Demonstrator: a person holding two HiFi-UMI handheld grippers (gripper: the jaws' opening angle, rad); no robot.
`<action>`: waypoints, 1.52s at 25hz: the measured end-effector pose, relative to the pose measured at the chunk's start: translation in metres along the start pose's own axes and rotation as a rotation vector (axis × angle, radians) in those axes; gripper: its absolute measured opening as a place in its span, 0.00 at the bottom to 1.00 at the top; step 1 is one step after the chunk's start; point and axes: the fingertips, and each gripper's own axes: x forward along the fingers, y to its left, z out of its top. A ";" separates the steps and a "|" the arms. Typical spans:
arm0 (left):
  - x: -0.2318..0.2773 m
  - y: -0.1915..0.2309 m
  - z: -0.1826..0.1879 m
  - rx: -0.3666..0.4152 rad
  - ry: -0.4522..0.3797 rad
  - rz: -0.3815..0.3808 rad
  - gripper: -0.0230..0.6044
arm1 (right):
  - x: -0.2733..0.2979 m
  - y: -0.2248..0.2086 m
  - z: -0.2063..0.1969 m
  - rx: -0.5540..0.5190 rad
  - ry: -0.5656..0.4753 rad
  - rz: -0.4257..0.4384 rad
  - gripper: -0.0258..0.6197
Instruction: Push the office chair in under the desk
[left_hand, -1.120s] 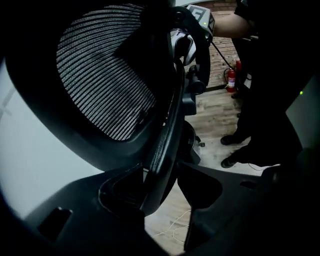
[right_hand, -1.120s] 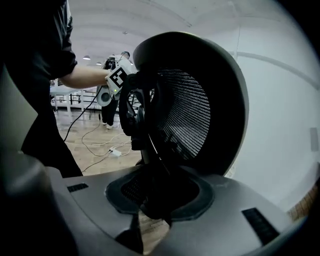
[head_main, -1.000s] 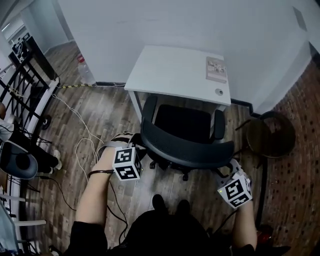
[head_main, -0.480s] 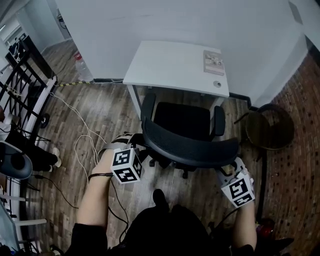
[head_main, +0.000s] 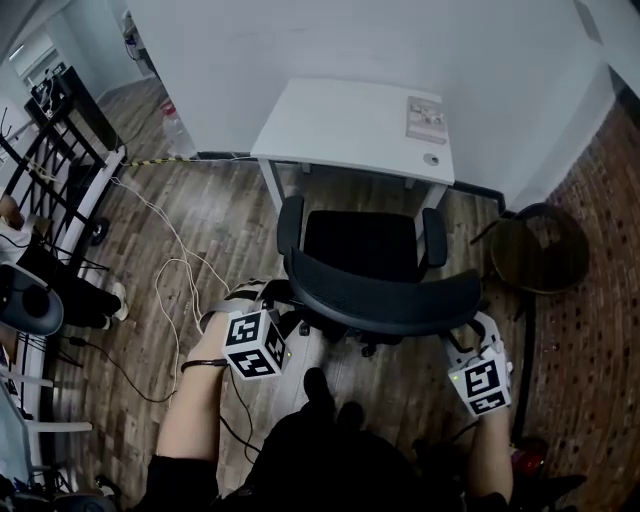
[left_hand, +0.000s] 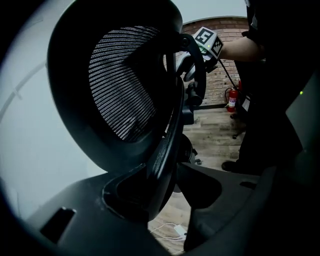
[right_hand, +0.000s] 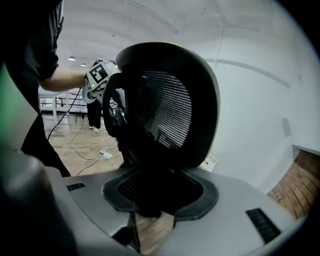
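Behind the office chair (head_main: 360, 245) we stand, with one claw at each end of its curved backrest (head_main: 385, 300). Beyond the chair is the white worktop (head_main: 340, 130). The seat's front edge lies just at the worktop's near edge, and the seat is not yet under it.

The left claw (left_hand: 170, 185) has its jaws wide apart. The backrest's left rim runs between them, with bare floor showing past one jaw, so nothing is clamped. The right claw (right_hand: 160, 200) has its jaws opening. The right rim sits between the pads, which do not seem to press on it.

We judge that the push goes best with even pressure from both ends of the backrest, straight toward the worktop. That way the chair does not swivel, and its armrests pass between the worktop's legs.

As for containers, a bottle (head_main: 175, 125) stands on the floor well beyond the chair's left side; we cannot tell its contents. A round dark piece (head_main: 540, 250) stands near the chair's right side, and we cannot tell whether it is a basket or a stool.
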 end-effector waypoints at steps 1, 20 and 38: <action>-0.002 -0.006 0.004 -0.002 -0.003 0.003 0.34 | -0.006 -0.005 -0.010 0.006 0.023 -0.028 0.29; 0.004 -0.034 0.046 -0.082 -0.070 0.075 0.31 | -0.006 -0.075 -0.058 0.244 0.017 -0.131 0.27; 0.014 -0.018 0.044 -0.078 -0.077 0.031 0.30 | 0.008 -0.087 -0.051 0.264 0.021 -0.132 0.26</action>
